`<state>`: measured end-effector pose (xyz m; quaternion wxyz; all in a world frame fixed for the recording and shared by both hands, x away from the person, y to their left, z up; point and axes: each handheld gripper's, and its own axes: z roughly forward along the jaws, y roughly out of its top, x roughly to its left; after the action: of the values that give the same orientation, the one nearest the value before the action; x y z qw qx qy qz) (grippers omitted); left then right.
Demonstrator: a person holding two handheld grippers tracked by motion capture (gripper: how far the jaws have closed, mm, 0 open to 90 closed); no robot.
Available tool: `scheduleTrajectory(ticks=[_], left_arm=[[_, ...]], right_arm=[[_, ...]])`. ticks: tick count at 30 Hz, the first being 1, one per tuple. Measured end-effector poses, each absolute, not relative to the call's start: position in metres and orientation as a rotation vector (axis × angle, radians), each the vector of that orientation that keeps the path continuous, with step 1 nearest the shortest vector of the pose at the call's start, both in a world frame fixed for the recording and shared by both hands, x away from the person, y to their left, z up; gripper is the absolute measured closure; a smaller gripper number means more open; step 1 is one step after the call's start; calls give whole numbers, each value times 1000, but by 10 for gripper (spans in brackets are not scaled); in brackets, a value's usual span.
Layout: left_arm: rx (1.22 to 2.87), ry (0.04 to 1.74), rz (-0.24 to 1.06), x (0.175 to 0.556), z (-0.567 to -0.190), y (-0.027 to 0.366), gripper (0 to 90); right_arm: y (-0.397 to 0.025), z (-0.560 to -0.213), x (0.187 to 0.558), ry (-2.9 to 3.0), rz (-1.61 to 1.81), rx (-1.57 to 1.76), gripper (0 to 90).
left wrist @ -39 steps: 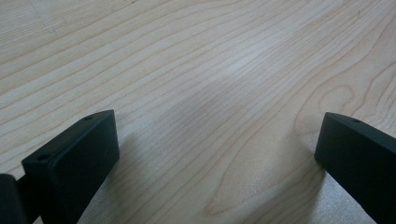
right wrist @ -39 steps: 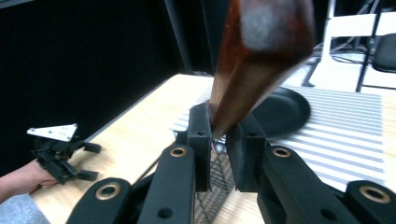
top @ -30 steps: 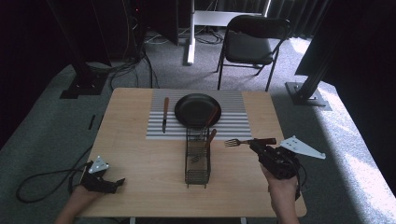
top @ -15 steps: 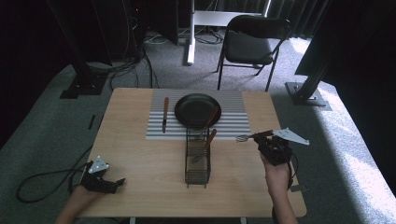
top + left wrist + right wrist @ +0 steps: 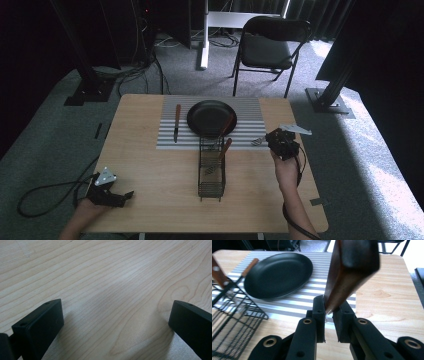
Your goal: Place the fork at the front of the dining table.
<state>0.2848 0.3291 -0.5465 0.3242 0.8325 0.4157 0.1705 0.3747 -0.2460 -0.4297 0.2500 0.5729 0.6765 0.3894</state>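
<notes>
My right gripper (image 5: 272, 139) (image 5: 328, 313) is shut on a fork (image 5: 259, 141) with a dark wooden handle (image 5: 348, 272). In the right gripper view the handle rises steeply from between the jaws. In the high view the tines point left over the right end of the striped placemat (image 5: 247, 107) (image 5: 312, 302), beside the black plate (image 5: 210, 117) (image 5: 278, 275). My left gripper (image 5: 125, 196) (image 5: 115, 322) rests near the table's front left corner, open, with bare wood between its jaws.
A black wire basket (image 5: 211, 172) (image 5: 227, 322) stands mid-table just in front of the mat, with wooden-handled utensils leaning in it. A knife (image 5: 176, 122) lies on the mat left of the plate. A chair (image 5: 270, 47) stands beyond the wooden table (image 5: 150, 165).
My right gripper has carried the fork away from me toward the right end of the placemat and lowered it. The left gripper has stayed put.
</notes>
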Motion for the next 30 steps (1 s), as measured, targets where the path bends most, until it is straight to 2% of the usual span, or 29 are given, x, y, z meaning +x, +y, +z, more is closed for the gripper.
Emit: scheduleTrajectory(ticks=[18, 30], left_arm=[[2183, 1091, 447, 285, -547, 329, 0], [2183, 1091, 447, 285, -547, 329, 0]], right_arm=[[-231, -440, 412, 1896, 926, 1578, 800], [-222, -433, 460, 1926, 890, 1607, 800]])
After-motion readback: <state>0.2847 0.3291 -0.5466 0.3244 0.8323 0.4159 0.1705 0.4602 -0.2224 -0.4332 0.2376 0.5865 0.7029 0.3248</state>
